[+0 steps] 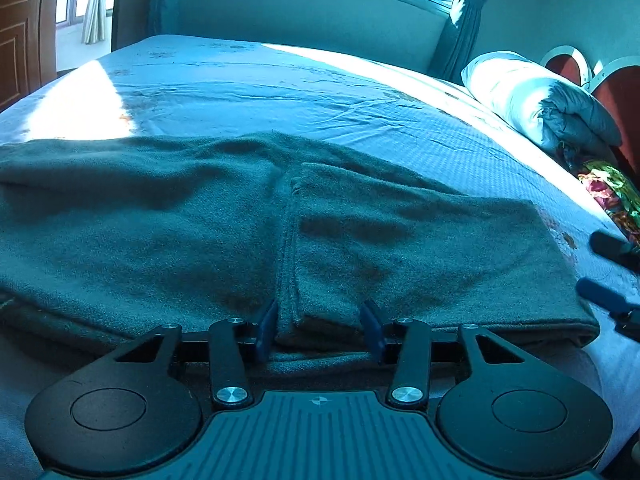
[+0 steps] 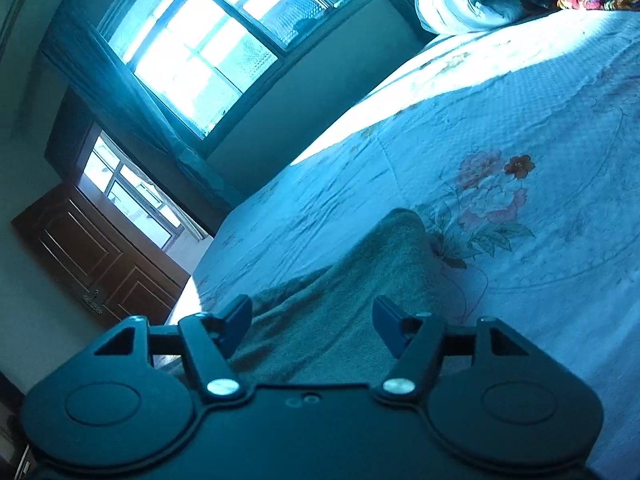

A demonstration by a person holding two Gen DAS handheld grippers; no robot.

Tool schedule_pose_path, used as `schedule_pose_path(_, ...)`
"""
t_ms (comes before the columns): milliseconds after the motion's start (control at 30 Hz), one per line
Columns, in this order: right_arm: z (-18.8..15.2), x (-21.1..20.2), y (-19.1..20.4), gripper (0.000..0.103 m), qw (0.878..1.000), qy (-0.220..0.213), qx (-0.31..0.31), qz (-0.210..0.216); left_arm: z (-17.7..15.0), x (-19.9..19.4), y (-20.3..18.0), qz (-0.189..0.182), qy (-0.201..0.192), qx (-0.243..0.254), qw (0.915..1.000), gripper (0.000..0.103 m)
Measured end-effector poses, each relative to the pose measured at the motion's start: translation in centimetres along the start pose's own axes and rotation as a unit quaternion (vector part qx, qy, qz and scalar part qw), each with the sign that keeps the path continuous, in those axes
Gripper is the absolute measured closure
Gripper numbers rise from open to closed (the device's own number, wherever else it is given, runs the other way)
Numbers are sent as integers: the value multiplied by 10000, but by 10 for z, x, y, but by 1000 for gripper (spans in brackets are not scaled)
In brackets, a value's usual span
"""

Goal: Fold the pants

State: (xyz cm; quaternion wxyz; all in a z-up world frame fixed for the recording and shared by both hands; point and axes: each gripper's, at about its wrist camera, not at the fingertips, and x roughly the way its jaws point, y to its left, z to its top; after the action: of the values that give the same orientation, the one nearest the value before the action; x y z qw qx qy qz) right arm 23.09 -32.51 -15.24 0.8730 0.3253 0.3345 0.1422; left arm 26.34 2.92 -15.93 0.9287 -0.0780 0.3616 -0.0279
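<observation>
Pants [image 1: 224,220] lying flat along near edge of bed [image 1: 280,80]; left gripper [image 1: 320,326] clamping folded cloth edge; right gripper [image 2: 312,328] hanging apart above pants end, gripping nothing.

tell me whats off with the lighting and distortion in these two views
Left wrist view: heavy blue-teal cast, blown-out sun patches on the bed sheet, fisheye bowing the bed's edges, pants dim but sharp. Right wrist view: same cast, frame strongly tilted, window overexposed, sheet glare below it, corners vignetted black.
</observation>
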Motion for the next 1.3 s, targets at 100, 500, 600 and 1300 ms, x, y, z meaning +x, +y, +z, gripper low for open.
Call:
schedule_pose_path(100, 4, 6, 1, 46, 9998, 118, -65, -116, 3, -3, 2, -13, 7, -57, 10000, 57)
schedule_pose_path(500, 46, 41, 21, 37, 9985, 219, -473, -177, 7, -11, 19, -216, -86, -244, 9994, 37)
schedule_pose_path(600, 25, 3, 34, 33, 9955, -338, -886, 7, 3, -30, 37, 333, -458, -327, 9979, 0)
schedule_pose_path(1300, -31, 4, 91, 31, 9851, -292, -1620, -495, -9, -30, 277, 695, -607, -2110, 9731, 0)
